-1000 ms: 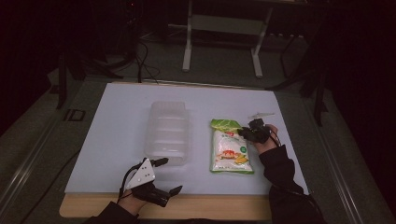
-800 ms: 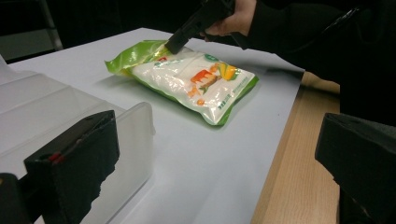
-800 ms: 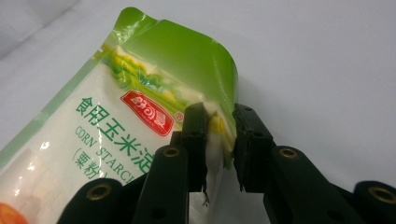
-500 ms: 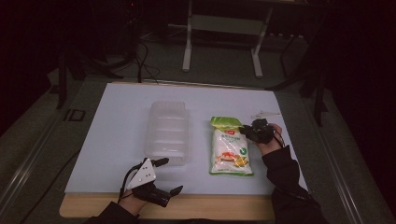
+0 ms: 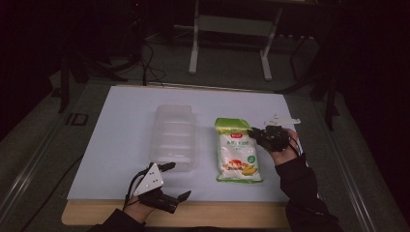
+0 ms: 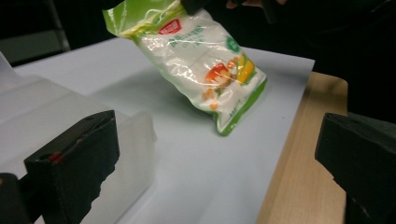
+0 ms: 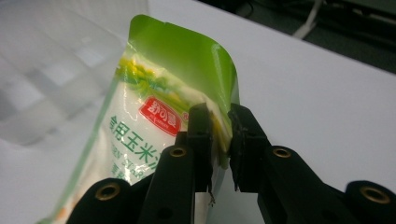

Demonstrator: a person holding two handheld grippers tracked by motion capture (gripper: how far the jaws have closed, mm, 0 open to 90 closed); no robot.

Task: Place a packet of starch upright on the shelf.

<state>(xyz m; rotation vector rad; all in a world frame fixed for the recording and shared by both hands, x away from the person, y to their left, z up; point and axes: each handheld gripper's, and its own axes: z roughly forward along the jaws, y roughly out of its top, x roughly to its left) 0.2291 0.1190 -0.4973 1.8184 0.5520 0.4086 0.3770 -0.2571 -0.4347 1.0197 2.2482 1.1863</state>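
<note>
Your left gripper [image 5: 171, 181] hovers at the near edge of the white surface [image 5: 121, 121], jaws wide apart and empty, just beside the clear ribbed plastic container [image 5: 175, 135]. To its right, the green-and-white plastic food pouch [image 5: 237, 151] is pinched at its upper right edge by your right gripper [image 7: 218, 135], jaws clamped together on it. You appear early on: gripped, top tilting up, not yet moved. Its long axis runs away from you, green top farthest.

White-topped table [image 5: 121, 145]: clear plastic container [image 5: 174, 135], food pouch [image 5: 238, 152].
</note>
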